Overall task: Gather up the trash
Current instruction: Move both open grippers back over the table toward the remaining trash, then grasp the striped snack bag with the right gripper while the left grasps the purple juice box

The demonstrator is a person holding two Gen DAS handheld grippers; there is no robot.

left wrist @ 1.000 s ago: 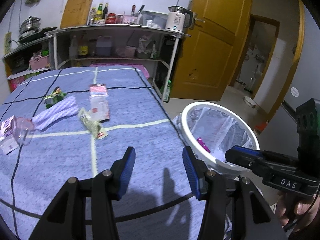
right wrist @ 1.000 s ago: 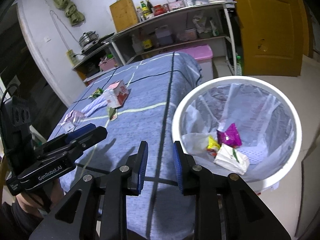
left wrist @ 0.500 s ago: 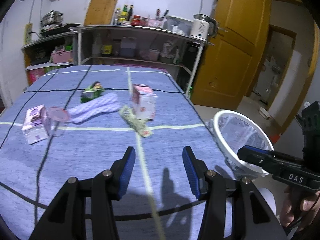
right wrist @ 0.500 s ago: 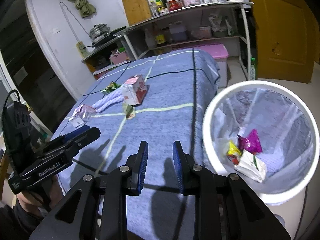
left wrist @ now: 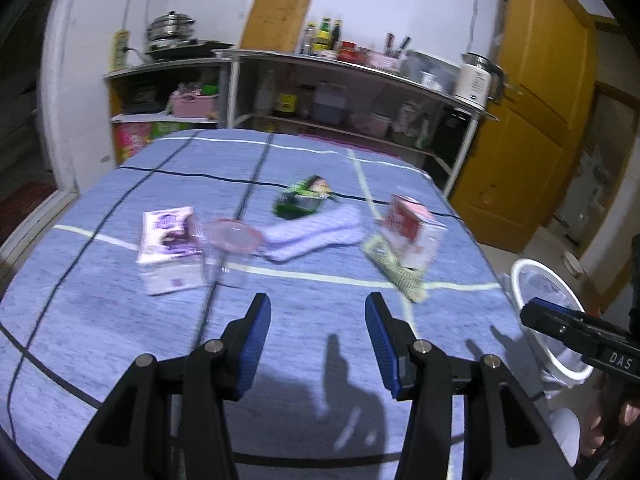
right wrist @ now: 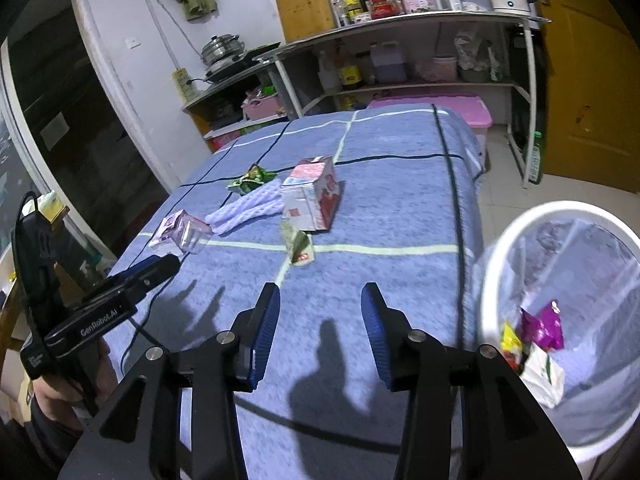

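Some wrappers already lie in the bin (right wrist: 520, 248), right of the empty, opening right gripper (right wrist: 320, 330). Ahead of the open, empty left gripper (left wrist: 318, 344), a red carton (left wrist: 412, 232), cup (left wrist: 232, 244) and packets remain.

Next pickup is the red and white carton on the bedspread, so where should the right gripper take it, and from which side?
Grip the red and white carton across its narrow white end face, coming from the near side with the right gripper, whose jaws are opening and empty. It lies tipped on its side, that end facing the gripper. Go in above the crumpled wrapper lying just in front.
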